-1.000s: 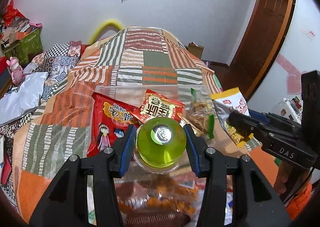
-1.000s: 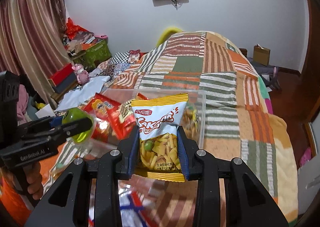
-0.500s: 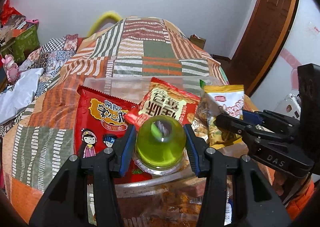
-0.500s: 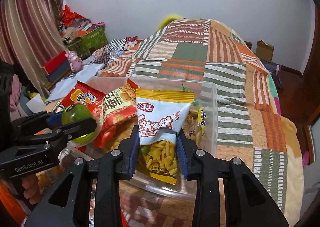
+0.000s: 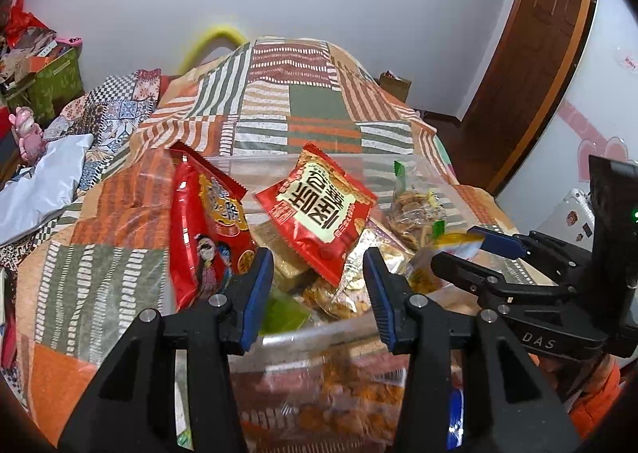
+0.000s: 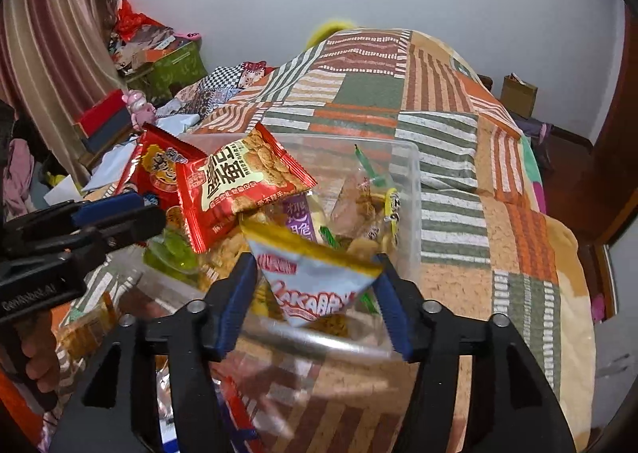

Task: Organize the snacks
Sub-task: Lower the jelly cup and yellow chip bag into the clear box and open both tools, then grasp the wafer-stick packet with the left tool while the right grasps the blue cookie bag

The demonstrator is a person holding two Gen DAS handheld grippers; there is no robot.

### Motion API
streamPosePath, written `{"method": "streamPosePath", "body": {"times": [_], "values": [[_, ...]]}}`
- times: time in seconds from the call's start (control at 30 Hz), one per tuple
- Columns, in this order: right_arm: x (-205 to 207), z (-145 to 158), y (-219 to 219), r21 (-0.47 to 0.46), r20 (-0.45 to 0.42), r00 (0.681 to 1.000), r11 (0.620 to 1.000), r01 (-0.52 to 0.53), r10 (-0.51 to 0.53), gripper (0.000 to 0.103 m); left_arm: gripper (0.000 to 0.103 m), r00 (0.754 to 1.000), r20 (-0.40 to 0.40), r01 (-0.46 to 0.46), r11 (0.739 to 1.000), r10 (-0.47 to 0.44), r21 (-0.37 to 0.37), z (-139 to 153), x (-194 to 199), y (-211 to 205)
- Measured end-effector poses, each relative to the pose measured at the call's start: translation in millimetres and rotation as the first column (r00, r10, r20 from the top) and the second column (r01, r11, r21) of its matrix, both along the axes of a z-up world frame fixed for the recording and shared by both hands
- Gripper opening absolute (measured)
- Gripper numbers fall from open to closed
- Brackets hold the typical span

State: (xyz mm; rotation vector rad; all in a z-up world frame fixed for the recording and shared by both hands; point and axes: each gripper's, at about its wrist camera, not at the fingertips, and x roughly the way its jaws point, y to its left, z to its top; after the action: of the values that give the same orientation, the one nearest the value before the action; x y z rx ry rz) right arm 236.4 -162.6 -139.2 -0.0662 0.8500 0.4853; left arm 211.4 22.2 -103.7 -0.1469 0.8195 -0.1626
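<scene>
A clear plastic bin (image 5: 351,327) on the patchwork bed holds several snack packs. My left gripper (image 5: 319,289) is open over its near edge; the green jelly cup (image 5: 281,313) lies blurred in the bin just below it, also seen in the right wrist view (image 6: 171,249). My right gripper (image 6: 315,297) is open; the white and yellow chip bag (image 6: 315,285) is blurred between its fingers, dropping into the bin (image 6: 410,190). Two red snack bags (image 5: 319,209) (image 5: 207,229) lean in the bin. The right gripper also shows in the left wrist view (image 5: 462,253).
Loose snack packs (image 5: 339,413) lie on the bed in front of the bin. The striped patchwork blanket (image 6: 458,134) stretches beyond it. Clutter, boxes and a pink toy (image 6: 137,106) sit at the left. A wooden door (image 5: 530,38) is at the right.
Both grippers opened over the bin. The green jelly cup left the left gripper and dropped into the bin. The chip bag slipped free of the right gripper and is falling.
</scene>
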Motion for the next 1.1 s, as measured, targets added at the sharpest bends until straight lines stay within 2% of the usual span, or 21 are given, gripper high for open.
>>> {"method": "streamPosePath", "body": {"times": [0.2,0.43,0.5,0.57,0.87,1.0,1.1], "values": [[-15.5,9.4,-9.8,0.005,0.014,1.0,1.0,0.02,-0.02,0.066,0.055,1.0,0.015,-0.02,1.0,0.02,-0.004,16.0,-26.3,10.0],[-41.2,15.2,-15.8,0.031,0.0,1.0,0.999,0.018,-0.018,0.067,0.07,0.998,0.029,-0.065,0.997,0.064,0.031,27.5,-60.1,28.8],[-48.1,14.9,-15.2,0.039,-0.008,1.0,0.999,0.013,-0.012,0.074,0.072,0.997,0.019,-0.076,0.996,0.075,0.044,25.4,-68.8,34.5],[-58.2,14.5,-14.2,0.047,-0.009,1.0,0.999,0.009,-0.008,0.079,0.074,0.996,0.001,-0.085,0.995,0.085,0.05,20.2,-76.7,41.1],[-90.0,-0.6,-0.4,0.08,-0.076,0.996,0.996,-0.034,0.04,0.08,0.077,0.982,-0.132,-0.132,0.99,0.136,0.042,-29.3,-100.7,67.5],[-91.4,-14.8,17.7,0.045,-0.11,0.992,0.997,-0.058,0.063,0.08,0.077,0.975,-0.185,-0.118,0.992,0.123,0.039,-53.7,-105.4,64.7],[-91.6,-22.9,25.0,0.024,-0.125,0.99,0.998,-0.063,0.065,0.08,0.077,0.975,-0.189,-0.105,0.993,0.115,0.06,-62.2,-104.7,58.3]]}}
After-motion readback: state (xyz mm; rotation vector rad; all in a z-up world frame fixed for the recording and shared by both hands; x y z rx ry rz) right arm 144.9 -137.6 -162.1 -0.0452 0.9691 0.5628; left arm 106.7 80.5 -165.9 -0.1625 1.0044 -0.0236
